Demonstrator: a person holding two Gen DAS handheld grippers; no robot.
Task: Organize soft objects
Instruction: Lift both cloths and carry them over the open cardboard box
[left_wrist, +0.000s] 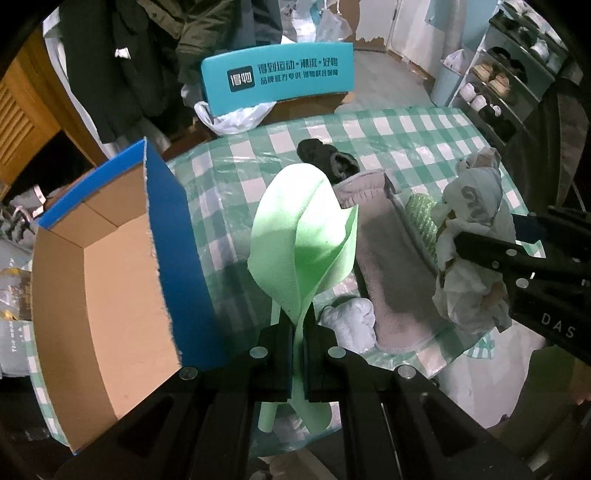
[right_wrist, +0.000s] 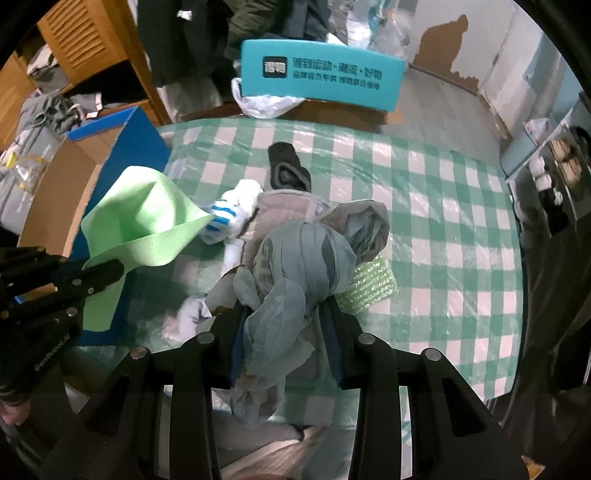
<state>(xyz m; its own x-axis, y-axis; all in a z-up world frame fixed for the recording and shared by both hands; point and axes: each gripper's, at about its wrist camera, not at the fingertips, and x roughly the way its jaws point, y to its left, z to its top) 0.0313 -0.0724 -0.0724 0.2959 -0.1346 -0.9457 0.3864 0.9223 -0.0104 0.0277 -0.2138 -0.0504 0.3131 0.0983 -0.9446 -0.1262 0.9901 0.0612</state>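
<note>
Across the round table draped in a green-and-white checked plastic cloth, the biggest thing is the open cardboard box with blue outer walls, standing at the left edge with its brown inside bare. Next in size, a grey-beige towel lies flat near the middle of the cloth. Above it hangs a thin light-green foam sheet, curled on itself and lifted clear of the table, pinched between the tightly clenched fingers of the left gripper, just beside the box's blue wall. To the right, the right gripper grasps a crumpled bundle of pale grey-blue plastic bags, also raised off the cloth, over the towel. Beneath that bundle sits a green bubble-wrap pouch. A dark sock lies beyond the towel, and 1 white sock with blue stripes rests at the towel's left edge.
</note>
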